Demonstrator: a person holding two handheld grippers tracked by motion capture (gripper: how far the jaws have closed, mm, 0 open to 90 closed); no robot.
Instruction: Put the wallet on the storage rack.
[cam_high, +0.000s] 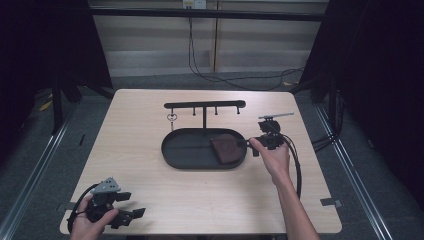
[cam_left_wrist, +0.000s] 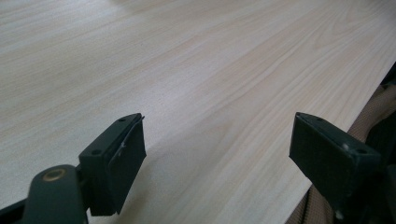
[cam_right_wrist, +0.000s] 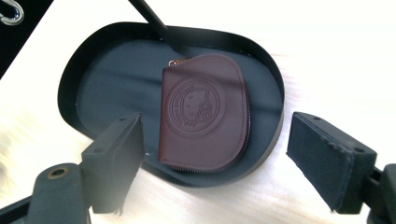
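We are holding the right gripper (cam_right_wrist: 212, 163) released, jaws wide | pouch (cam_right_wrist: 205, 112) is lying just ahead, untouched, in tray (cam_right_wrist: 93, 65)

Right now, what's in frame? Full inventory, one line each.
table: 1, light wood, centre of the high view.
tray: 1, black, oval, mid-table.
coin pouch: 1, dark maroon, embossed round emblem, lying flat in the tray's right end.
hanger stand: 1, black, post rising from the tray, crossbar with pegs.
key ring: 1, silver, hanging under the crossbar's left end.
cables: several, black, on the floor behind the table.
left tongs: 1, black, open, over bare table at the near left corner.
right tongs: 1, black, open, just right of the tray, nothing between the pads, pouch ahead of them.
hands: 2, one on each tongs.
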